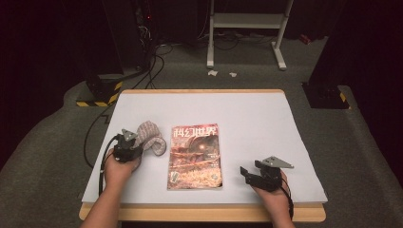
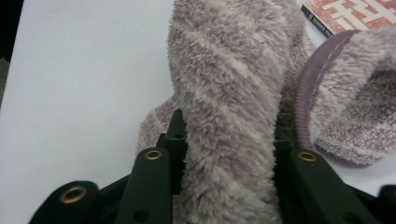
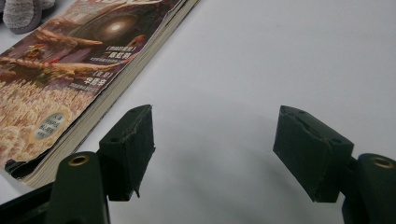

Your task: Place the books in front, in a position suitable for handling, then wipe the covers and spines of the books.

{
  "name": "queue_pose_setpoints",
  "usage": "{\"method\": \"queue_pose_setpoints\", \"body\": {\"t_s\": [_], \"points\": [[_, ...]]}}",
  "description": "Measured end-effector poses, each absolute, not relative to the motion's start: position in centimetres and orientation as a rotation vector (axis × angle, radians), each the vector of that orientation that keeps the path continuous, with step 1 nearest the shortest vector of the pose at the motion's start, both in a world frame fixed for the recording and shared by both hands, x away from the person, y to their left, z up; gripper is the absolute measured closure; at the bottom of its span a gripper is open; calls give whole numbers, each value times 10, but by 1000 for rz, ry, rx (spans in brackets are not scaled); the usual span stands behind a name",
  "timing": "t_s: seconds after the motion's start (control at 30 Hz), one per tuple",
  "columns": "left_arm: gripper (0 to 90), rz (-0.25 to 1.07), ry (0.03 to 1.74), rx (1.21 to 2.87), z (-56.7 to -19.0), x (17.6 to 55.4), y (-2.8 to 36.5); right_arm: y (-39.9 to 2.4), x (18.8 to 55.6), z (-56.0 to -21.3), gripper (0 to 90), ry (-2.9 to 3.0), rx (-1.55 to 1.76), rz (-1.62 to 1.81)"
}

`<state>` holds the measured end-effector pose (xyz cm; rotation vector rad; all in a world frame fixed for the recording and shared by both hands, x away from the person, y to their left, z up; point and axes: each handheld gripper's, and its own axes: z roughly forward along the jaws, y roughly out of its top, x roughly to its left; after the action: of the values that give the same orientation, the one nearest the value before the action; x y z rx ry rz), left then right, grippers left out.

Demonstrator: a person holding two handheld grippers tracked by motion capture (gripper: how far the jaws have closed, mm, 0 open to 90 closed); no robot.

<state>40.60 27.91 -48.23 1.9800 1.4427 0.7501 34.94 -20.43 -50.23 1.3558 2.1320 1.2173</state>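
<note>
A fuzzy mauve-and-cream striped sock (image 1: 151, 135) lies on the white table (image 1: 247, 114), left of a science-fiction magazine (image 1: 196, 156) that lies flat with its cover up. My left gripper (image 1: 134, 141) is at the sock's near end. In the left gripper view a thick fold of the sock (image 2: 224, 84) fills the gap of the left gripper (image 2: 229, 135), touching both pads, and its cuff (image 2: 345, 116) lies to the right. My right gripper (image 1: 244, 175) rests on the table right of the magazine. In its own view the right gripper (image 3: 212, 149) stands open over bare table, beside the magazine's (image 3: 70, 70) spine.
The table's wooden front edge (image 1: 204, 213) runs just in front of both hands. Beyond the far edge stand a white metal frame (image 1: 247, 21), black stands with striped bases (image 1: 100, 92), and loose cables on the grey carpet.
</note>
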Motion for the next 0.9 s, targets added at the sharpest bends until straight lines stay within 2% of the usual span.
{"method": "queue_pose_setpoints", "body": {"t_s": [0.23,0.4,0.53,0.7,0.77,0.83,0.9], "points": [[466,725,1414,1882,-466,391,280,-204,350,-503,282,2135,1359,1214],[413,727,1372,1848,-452,380,277,-203,350,-503,289,2138,1360,1208],[394,721,1338,1801,-442,370,276,-201,351,-503,319,2156,1347,1184],[392,685,1264,1779,-434,359,262,-200,352,-503,313,2173,1346,1164],[413,659,1229,1802,-433,357,249,-200,352,-503,311,2173,1349,1165],[475,637,1190,1844,-436,358,232,-200,352,-503,308,2171,1350,1162],[481,631,1173,1897,-443,361,210,-199,351,-503,308,2172,1346,1158]]}}
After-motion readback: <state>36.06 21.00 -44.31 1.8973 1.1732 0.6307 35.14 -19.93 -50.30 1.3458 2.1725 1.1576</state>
